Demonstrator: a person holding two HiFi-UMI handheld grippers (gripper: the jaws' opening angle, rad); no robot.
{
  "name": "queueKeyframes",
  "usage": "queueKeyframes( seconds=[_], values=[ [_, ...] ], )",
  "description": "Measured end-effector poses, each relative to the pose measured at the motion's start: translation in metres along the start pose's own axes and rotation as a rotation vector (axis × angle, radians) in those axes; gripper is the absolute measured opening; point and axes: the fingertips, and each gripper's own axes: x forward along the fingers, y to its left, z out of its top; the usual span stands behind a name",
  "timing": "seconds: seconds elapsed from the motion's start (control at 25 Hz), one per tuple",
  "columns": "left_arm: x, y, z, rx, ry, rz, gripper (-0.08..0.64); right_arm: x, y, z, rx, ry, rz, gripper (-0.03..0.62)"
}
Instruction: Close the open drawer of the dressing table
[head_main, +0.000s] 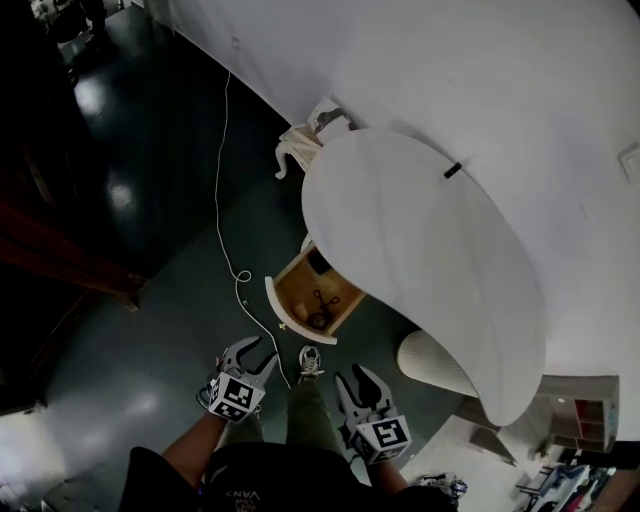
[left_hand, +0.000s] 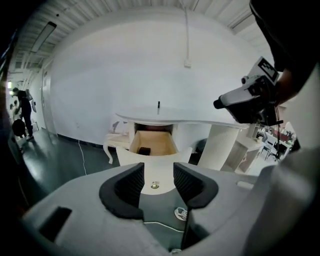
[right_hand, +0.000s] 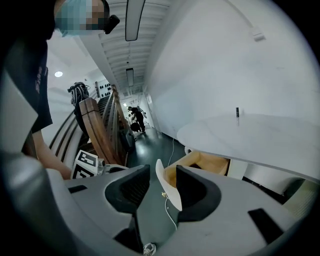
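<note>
The white dressing table (head_main: 420, 250) stands against the wall with its drawer (head_main: 315, 295) pulled out, showing a wooden inside with small dark items. The white drawer front (head_main: 290, 318) faces me. My left gripper (head_main: 250, 358) and right gripper (head_main: 358, 385) hover side by side short of that front, apart from it, both open and empty. In the left gripper view the drawer front (left_hand: 155, 167) and its small knob (left_hand: 155, 185) show through the gap of the gripper (left_hand: 159, 182). In the right gripper view the drawer front (right_hand: 169, 186) appears edge-on beyond the gripper (right_hand: 162, 187).
A white cable (head_main: 225, 200) runs across the dark floor toward the drawer. A white stool (head_main: 300, 145) stands left of the table by the wall. A ribbed white pedestal (head_main: 435, 362) supports the table on the right. My shoe (head_main: 310, 360) is between the grippers. Wooden furniture (right_hand: 102, 130) lines the left.
</note>
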Motion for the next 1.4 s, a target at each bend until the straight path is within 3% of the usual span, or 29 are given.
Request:
queueKeyframes(
  seconds=[0.2,0.4,0.56,0.84,1.4],
  values=[
    [0.035,0.01,-0.013,-0.001,0.032,0.032,0.179,0.01,-0.003,-0.007,0.021,0.018,0.021,0.15],
    [0.067,0.009,-0.018,0.035,0.053,0.015,0.184,0.013,-0.012,-0.014,0.023,0.035,0.023,0.144],
    [0.083,0.005,-0.022,0.022,0.061,0.009,0.187,0.014,-0.017,-0.019,0.032,0.043,0.027,0.144],
    [0.098,0.002,-0.017,-0.013,0.044,0.043,0.195,0.014,-0.026,-0.02,0.038,0.046,0.04,0.144],
    [0.146,0.006,0.019,0.002,-0.033,0.041,0.195,0.017,-0.05,-0.011,0.035,0.056,0.068,0.144]
  ],
)
